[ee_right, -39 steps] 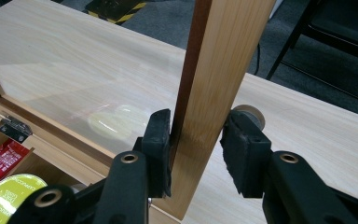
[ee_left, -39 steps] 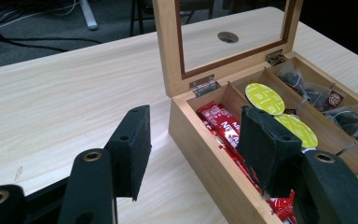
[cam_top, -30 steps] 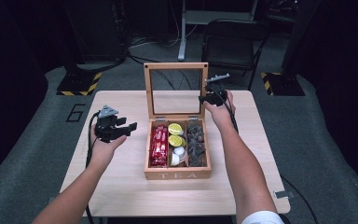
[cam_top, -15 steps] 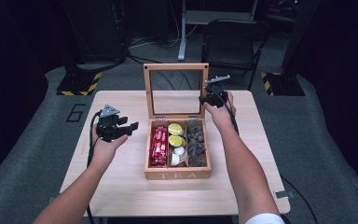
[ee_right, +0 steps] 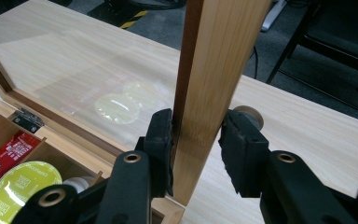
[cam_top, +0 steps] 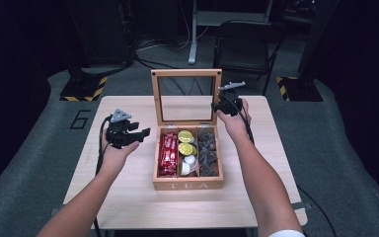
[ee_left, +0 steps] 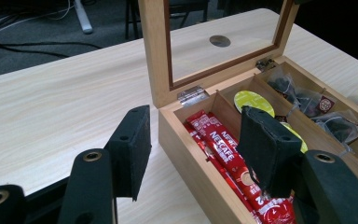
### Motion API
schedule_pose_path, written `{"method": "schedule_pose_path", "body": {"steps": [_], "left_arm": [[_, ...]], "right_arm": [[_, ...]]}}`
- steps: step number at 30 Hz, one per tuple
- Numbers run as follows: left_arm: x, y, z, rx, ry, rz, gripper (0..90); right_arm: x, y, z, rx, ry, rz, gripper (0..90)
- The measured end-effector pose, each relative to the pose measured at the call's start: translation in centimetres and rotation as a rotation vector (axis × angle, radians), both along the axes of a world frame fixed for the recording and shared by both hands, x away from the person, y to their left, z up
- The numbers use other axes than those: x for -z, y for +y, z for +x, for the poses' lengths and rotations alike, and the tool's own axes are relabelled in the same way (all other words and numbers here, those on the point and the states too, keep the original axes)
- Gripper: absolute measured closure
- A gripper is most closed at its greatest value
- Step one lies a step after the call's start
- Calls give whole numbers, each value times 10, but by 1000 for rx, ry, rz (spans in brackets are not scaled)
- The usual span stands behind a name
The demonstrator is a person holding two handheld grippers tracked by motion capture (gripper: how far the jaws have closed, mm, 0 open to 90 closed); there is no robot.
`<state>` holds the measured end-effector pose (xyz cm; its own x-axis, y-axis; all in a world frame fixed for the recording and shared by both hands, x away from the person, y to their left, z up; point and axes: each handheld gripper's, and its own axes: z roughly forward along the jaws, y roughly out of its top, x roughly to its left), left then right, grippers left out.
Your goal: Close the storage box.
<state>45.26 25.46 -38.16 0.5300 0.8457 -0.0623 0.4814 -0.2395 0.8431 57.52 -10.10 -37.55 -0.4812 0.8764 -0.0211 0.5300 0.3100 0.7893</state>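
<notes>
On table (cam_top: 128, 197), upright lid (ee_right: 214, 70) sits gripped between right claw (ee_right: 196, 140) pads.

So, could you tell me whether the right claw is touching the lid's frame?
Touching. In the right gripper view, the right claw has both pads pressed against the side rail of the upright lid, one on each face.

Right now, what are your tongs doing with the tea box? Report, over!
Right tongs clamped on the lid, holding it upright. Left tongs open, empty, beside the tea box. Packets and pods inside; nothing blocking. Over.
</notes>
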Motion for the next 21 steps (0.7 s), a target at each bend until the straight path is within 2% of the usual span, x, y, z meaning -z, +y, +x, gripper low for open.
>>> {"method": "schedule_pose_path", "body": {"steps": [12,16,21], "left_arm": [[-2,-8,5,-1,-3,1,441],[-3,-13,5,4,-6,13,441],[-11,-20,9,13,-17,17,441]], "right_arm": [[2,-2,-11,-1,-37,11,647],[2,-3,-17,-5,-47,14,647],[4,-3,-23,-1,-65,15,647]]}}
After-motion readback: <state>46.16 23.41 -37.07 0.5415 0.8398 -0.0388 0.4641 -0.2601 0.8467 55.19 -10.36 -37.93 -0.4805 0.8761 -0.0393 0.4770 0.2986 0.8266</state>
